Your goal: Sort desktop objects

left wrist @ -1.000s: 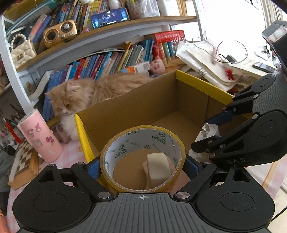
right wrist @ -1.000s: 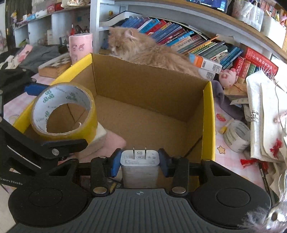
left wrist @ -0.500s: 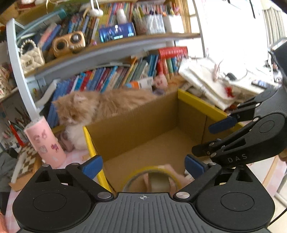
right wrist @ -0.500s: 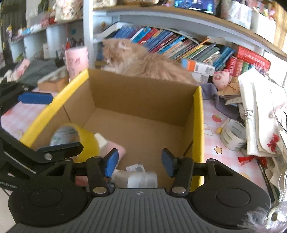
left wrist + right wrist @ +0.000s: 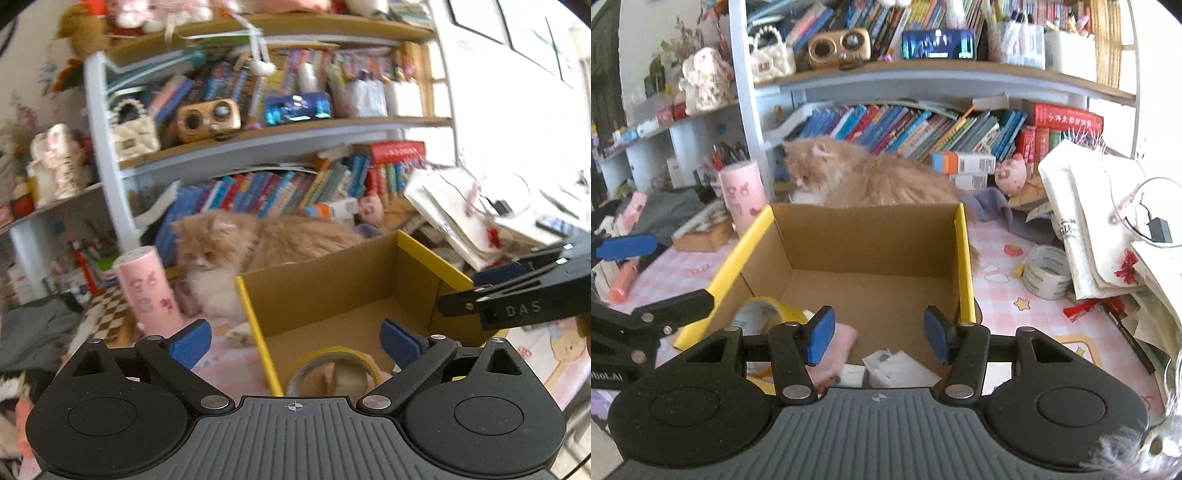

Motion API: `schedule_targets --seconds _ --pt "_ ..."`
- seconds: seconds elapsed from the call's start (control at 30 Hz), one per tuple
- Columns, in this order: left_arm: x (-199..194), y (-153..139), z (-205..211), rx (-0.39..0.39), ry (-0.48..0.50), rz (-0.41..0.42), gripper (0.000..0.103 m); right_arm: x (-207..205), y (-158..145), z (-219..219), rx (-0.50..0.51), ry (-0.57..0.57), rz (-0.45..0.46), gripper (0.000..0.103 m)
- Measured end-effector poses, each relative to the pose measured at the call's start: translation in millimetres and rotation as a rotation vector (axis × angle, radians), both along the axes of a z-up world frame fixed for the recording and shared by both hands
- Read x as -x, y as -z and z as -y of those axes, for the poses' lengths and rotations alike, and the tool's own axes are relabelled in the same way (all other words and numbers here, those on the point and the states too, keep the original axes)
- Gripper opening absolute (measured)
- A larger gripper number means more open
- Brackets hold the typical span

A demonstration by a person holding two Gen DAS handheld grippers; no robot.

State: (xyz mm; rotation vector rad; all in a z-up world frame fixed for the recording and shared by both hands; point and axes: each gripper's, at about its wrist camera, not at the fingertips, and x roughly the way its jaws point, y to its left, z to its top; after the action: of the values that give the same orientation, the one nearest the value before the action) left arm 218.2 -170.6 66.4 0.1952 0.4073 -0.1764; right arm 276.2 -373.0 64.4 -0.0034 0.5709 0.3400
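Left wrist view showed us the left gripper (image 5: 295, 341) with its blue pads spread wide and nothing between them. Below it we saw the roll of yellow tape (image 5: 334, 371) lying inside the cardboard box (image 5: 332, 284), near the front left corner, leaning on a pink cloth (image 5: 834, 341). The box had yellow edges on its side flaps and it stood on a pink checked tablecloth (image 5: 683, 269).

From the right wrist view we saw the right gripper (image 5: 879, 334), also wide open and empty, held over the near part of the box. Under it, on the floor of the box, lay the white charger (image 5: 897, 369), partly hidden by the gripper body, just beside the pink cloth. We could not tell if the two were touching.

Behind the box an orange and white cat (image 5: 857, 181) lay in front of the bookshelf (image 5: 923, 125). A pink cup (image 5: 742, 192) stood to the left of the box. To the right of the box, on the tablecloth, stood a second roll of tape (image 5: 1047, 271), whitish, touching a pile of white bags (image 5: 1086, 214).
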Motion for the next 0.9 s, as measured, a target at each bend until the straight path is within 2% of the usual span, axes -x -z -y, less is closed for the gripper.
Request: schedule_targets --seconds 0.17,0.37,0.6,0.77,0.9 --pt "16 -8 -20 0.061 -0.099 0.006 0.100 20 -9 -3 -0.035 0.015 0.062 0.053" --pt "40 -9 -44 0.107 -0.190 0.026 0.100 45 -13 -14 -0.024 0.015 0.115 0.054" --pt "70 -3 -68 0.122 -0.219 0.025 0.100 76 -6 -33 -0.029 0.022 0.108 0.054" --pt "90 2 -85 0.137 -0.280 0.024 0.100 97 1 -47 -0.036 0.046 0.062 0.054" --pt "104 10 -97 0.171 -0.317 -0.020 0.100 114 10 -61 -0.009 0.071 0.032 0.054"
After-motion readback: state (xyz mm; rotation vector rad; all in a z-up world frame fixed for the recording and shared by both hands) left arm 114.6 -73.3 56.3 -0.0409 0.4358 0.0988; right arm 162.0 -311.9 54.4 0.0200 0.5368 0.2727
